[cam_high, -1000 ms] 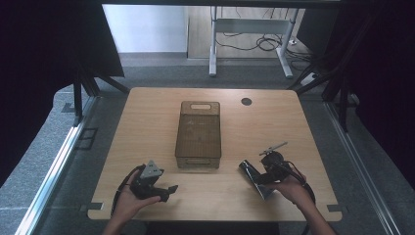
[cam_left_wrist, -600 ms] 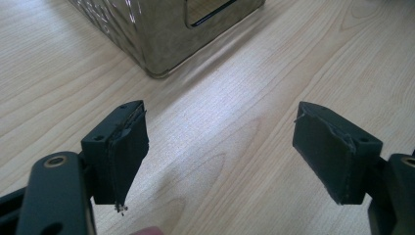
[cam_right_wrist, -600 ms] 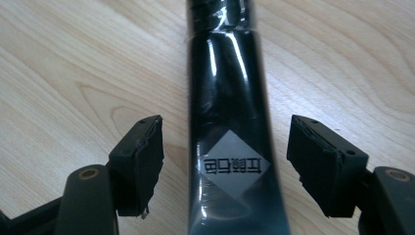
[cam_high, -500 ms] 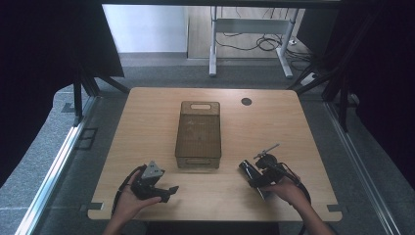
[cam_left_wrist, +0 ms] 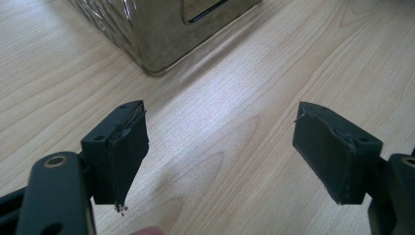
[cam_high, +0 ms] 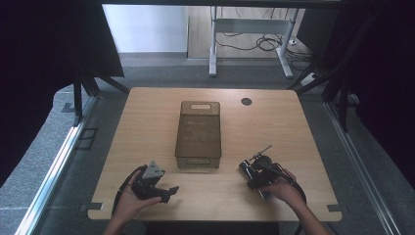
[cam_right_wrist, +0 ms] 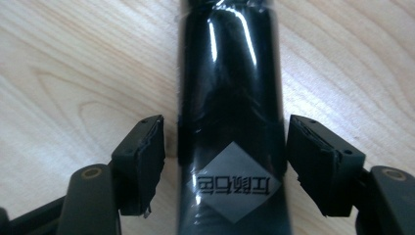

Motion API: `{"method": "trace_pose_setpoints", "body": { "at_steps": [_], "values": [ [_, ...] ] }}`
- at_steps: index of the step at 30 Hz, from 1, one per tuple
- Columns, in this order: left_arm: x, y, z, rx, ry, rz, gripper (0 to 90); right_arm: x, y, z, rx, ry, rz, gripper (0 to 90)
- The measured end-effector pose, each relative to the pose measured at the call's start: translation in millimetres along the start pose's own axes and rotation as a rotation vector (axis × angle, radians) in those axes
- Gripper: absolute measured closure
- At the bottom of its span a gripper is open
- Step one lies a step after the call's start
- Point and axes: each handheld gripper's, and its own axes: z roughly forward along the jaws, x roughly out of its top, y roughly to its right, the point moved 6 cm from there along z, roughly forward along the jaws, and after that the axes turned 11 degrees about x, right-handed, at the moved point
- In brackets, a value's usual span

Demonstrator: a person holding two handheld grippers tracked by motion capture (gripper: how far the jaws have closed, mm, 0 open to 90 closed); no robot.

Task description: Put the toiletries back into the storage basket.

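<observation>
Black tube (cam_right_wrist: 230, 122), one; box (cam_high: 198, 133), one

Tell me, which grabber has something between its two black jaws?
The right gripper. A shiny black tube lies on the table between its open jaws, not yet squeezed. The left gripper has just bare wood between its jaws.

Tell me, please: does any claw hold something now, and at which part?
Nothing is held. The right claw has its jaws on both sides of the black glossy tube, with gaps. The left claw is open.
</observation>
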Motion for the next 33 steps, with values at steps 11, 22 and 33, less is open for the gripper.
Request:
{"method": "trace_pose_setpoints", "body": {
  "at_steps": [11, 22, 33],
  "values": [
    [-0.1, 0.0, 0.0, 0.001, 0.0, 0.001, 21.2, 2.6, 1.3, 0.6, -0.002, -0.015, -0.002, 41.8],
    [-0.4, -0.1, 0.7, 0.002, -0.005, 0.001, 21.2, 6.3, 7.4, -1.5, 0.054, -0.052, 0.01, 43.3],
    [0.0, -1.2, -0.3, 0.003, -0.001, 0.003, 21.2, 19.9, 11.2, -26.0, 0.165, 0.038, 0.07, 43.8]
  ]
}}
